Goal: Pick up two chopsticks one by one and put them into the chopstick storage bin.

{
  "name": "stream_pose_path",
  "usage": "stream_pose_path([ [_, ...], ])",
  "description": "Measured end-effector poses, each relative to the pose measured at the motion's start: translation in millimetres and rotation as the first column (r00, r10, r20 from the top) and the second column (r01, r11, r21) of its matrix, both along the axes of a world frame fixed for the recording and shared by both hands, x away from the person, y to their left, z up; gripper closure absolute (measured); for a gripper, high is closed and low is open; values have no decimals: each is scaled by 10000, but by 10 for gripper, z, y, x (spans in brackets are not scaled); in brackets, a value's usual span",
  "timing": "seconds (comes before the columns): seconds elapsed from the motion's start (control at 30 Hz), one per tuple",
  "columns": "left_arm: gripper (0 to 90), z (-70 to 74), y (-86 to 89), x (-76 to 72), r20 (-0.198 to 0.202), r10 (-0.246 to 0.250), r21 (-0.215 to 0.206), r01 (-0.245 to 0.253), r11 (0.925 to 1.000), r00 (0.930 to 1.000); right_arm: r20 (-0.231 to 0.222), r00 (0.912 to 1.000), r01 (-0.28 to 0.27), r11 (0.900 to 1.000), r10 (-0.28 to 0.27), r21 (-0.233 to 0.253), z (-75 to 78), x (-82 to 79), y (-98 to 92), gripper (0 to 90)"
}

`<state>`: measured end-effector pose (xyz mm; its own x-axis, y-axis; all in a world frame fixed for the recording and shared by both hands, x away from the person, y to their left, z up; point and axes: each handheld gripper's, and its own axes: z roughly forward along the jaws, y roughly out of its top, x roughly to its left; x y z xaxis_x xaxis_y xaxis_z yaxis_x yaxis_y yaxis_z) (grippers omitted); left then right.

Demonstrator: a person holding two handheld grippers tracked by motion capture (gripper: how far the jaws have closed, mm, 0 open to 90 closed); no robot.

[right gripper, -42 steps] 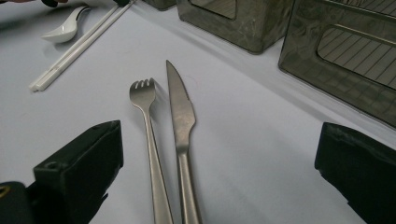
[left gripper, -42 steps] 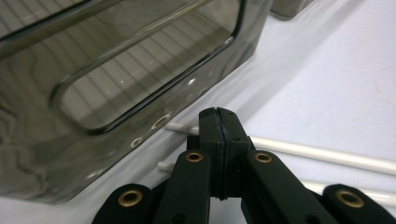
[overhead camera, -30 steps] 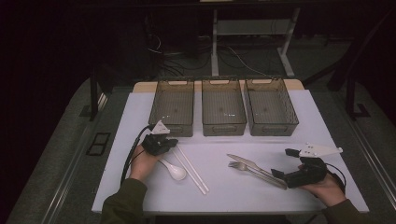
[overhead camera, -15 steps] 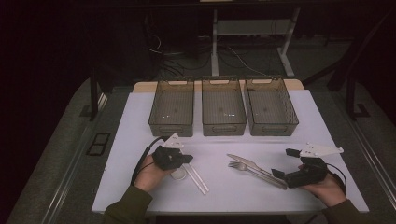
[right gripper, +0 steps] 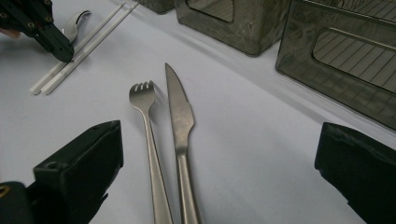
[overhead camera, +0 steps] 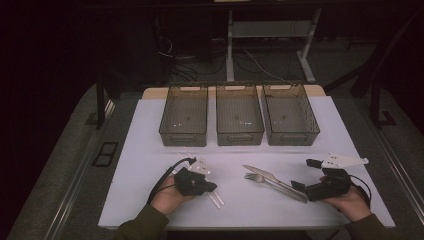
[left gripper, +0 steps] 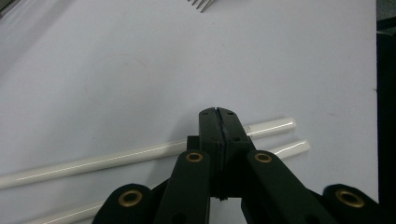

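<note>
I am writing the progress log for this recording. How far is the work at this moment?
Nothing looks done: the three bins are empty. In hand: the left tool, jaws shut, hovers over the white chopsticks without holding them. The right tool, jaws wide open, straddles the handles of the fork and knife. Left: all cutlery, including the spoon, lies on the table.

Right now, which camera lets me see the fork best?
The right gripper view: the fork lies close between the open jaws, tines and handle clear, beside the knife. The high view shows it small and dim. The left gripper view catches just its tine tips at the top edge.
</note>
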<state>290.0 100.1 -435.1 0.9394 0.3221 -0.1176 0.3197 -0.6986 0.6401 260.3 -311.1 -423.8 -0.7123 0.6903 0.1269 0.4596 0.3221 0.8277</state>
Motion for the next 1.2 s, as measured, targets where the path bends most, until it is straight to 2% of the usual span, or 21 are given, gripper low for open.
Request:
stream_pose_path([
  [0.3,886,-17,-88,-5,53,-113,-113,114,9999,9999,-23,10000,10,10000,-10,-32,-2,1,5,10],
  [0.33,886,-30,-150,1,98,-206,-74,207,9998,9997,-24,10000,1,10000,-1,-27,-4,1,7,10],
  [0.47,886,-19,-249,42,247,-353,-25,353,9994,9991,-22,10000,5,10000,-5,-33,-4,1,8,10],
  [0.63,886,-16,-340,100,416,-528,228,519,9984,9977,-34,10000,1,10000,-1,-39,-7,3,7,10],
  [0.9,886,-20,-509,180,487,-542,337,526,9980,9973,-27,10000,-23,10000,23,-53,-10,4,10,10],
  [1.03,886,-36,-609,236,677,-814,577,776,9953,9944,-26,10000,-5,10000,5,-52,-11,5,6,10],
  [1.2,886,-43,-652,247,647,-805,479,775,9958,9947,6,10000,-12,10000,12,-45,-9,2,-1,10],
])
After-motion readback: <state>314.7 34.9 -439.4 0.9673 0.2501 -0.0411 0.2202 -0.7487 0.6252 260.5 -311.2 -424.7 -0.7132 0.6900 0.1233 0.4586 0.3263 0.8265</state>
